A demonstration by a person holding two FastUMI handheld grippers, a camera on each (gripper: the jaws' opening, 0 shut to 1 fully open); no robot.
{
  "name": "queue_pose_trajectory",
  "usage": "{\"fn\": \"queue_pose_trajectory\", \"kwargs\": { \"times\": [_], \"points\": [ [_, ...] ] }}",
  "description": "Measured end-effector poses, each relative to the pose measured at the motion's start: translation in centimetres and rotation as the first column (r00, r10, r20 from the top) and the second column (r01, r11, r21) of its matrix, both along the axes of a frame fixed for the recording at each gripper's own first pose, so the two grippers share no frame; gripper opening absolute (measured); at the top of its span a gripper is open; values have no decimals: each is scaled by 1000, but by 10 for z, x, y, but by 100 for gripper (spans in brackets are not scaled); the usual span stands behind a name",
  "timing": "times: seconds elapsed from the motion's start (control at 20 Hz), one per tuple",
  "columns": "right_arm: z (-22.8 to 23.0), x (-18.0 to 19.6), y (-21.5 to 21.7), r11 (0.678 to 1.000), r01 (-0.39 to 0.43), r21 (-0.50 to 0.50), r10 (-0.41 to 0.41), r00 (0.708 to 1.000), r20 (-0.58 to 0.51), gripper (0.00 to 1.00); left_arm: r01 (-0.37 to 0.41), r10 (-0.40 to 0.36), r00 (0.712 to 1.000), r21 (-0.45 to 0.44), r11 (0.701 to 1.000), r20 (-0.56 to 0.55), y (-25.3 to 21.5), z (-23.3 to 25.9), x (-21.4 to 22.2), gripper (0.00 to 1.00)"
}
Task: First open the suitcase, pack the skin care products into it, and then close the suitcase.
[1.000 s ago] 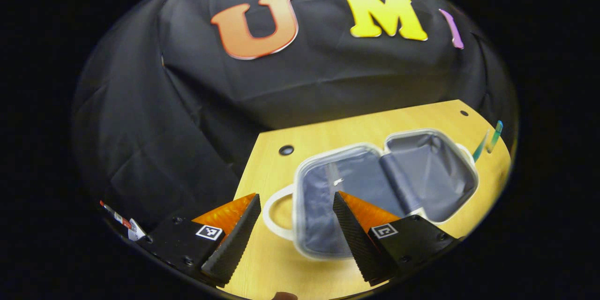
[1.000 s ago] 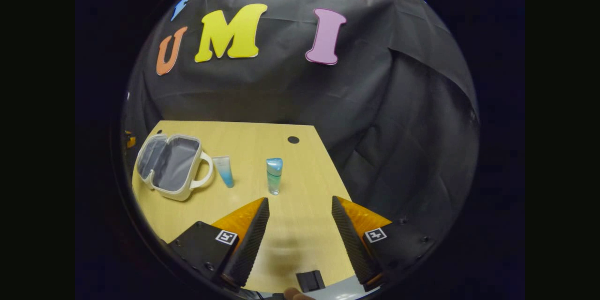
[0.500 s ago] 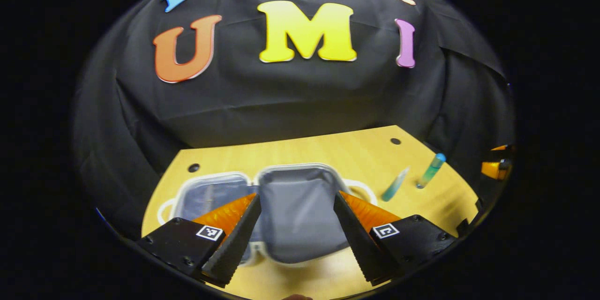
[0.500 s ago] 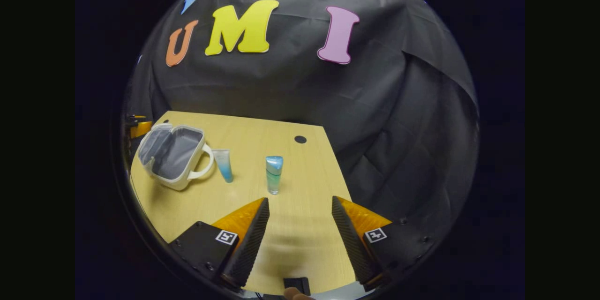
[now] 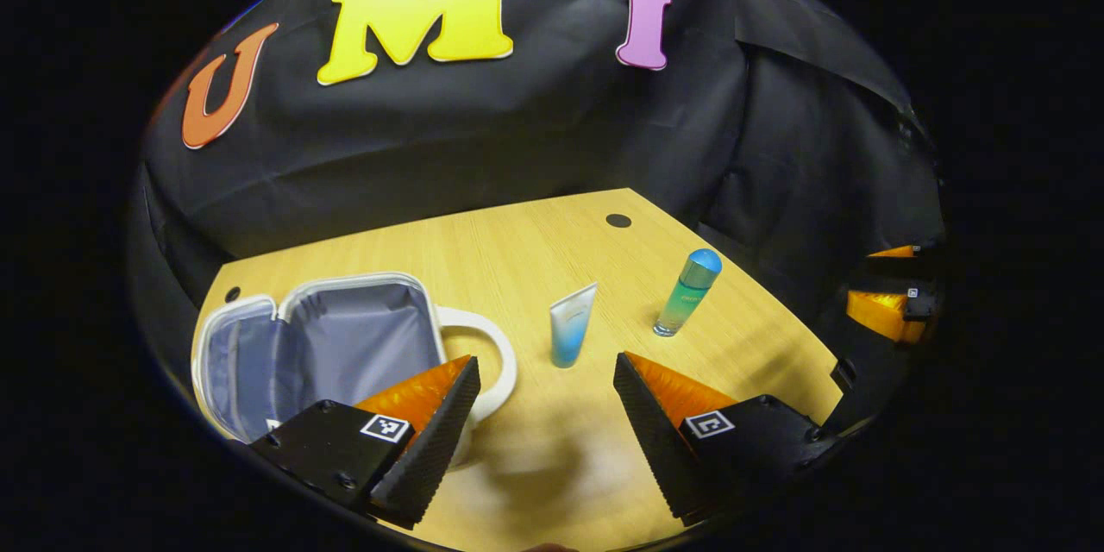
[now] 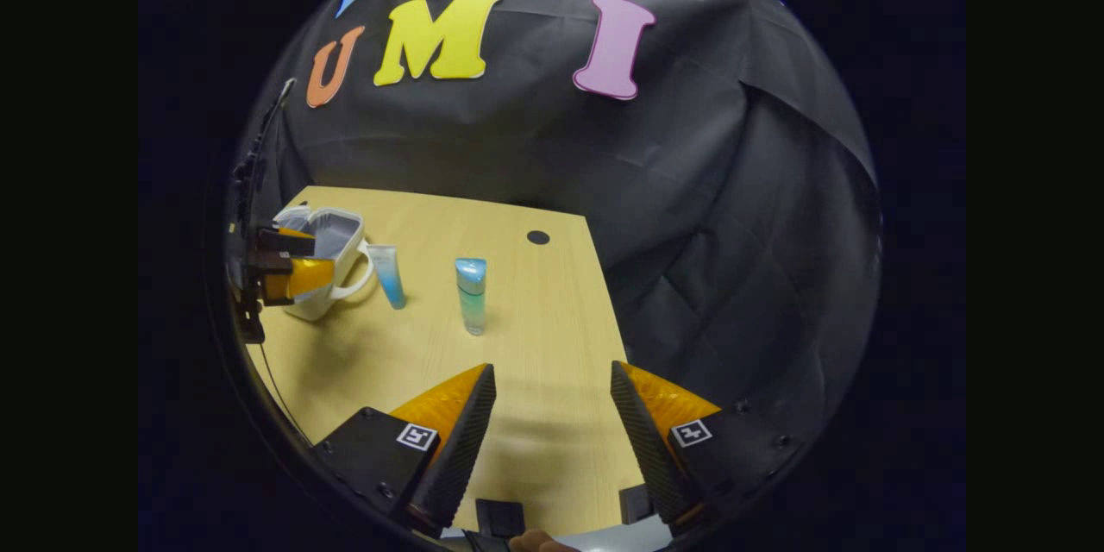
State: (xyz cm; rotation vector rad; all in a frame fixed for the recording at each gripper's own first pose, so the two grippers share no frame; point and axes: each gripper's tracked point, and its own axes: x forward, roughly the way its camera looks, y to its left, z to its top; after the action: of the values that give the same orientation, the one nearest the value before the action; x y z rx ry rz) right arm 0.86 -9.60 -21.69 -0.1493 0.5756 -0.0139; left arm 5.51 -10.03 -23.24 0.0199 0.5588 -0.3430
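Observation:
A small white suitcase (image 5: 259,336) lies wide open on the wooden table (image 5: 526,259), its grey lining showing and a white handle (image 5: 492,354) on its right side. Right of it stand a blue-and-white tube (image 5: 571,326) and a green bottle with a blue cap (image 5: 686,293). My left gripper (image 5: 545,379) is open, low over the table, just in front of the tube and beside the handle. In the right gripper view the suitcase (image 6: 332,233), tube (image 6: 388,276) and bottle (image 6: 472,295) stand far ahead to the left. My right gripper (image 6: 552,386) is open over bare wood.
The right gripper (image 5: 888,297) shows at the right edge of the left gripper view, and the left gripper (image 6: 285,272) stands in front of the suitcase in the right gripper view. A round hole (image 5: 617,220) marks the table's far corner. Black cloth hangs behind and right.
My left gripper has swung right, from over the open suitcase to facing the tube and bottle. The right gripper shifted slightly; the left gripper has come into its view.

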Motion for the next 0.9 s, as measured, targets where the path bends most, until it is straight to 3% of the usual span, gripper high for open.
{"fn": "queue_pose_trajectory", "kwargs": {
  "times": [0.3,0.5,0.75,0.85,0.9],
  "points": [
    [-11,7,-25,999,-17,-46,16,1000,-27,80,-59,57,997,-30,998,-61,-43,-51,37,100],
    [-24,16,-41,998,-29,-63,25,998,-60,78,-111,111,992,-1,994,-57,-47,-75,63,100],
    [-39,37,-36,995,-79,-54,74,994,-75,79,-153,150,987,-33,988,-65,-53,-96,85,84],
    [-46,46,-27,994,-105,-32,102,991,-84,80,-159,156,986,-50,986,-65,-57,-101,89,73],
    [-47,51,-21,993,-115,-15,114,990,-81,79,-170,166,984,-49,984,-68,-55,-104,89,62]
  ]
}}
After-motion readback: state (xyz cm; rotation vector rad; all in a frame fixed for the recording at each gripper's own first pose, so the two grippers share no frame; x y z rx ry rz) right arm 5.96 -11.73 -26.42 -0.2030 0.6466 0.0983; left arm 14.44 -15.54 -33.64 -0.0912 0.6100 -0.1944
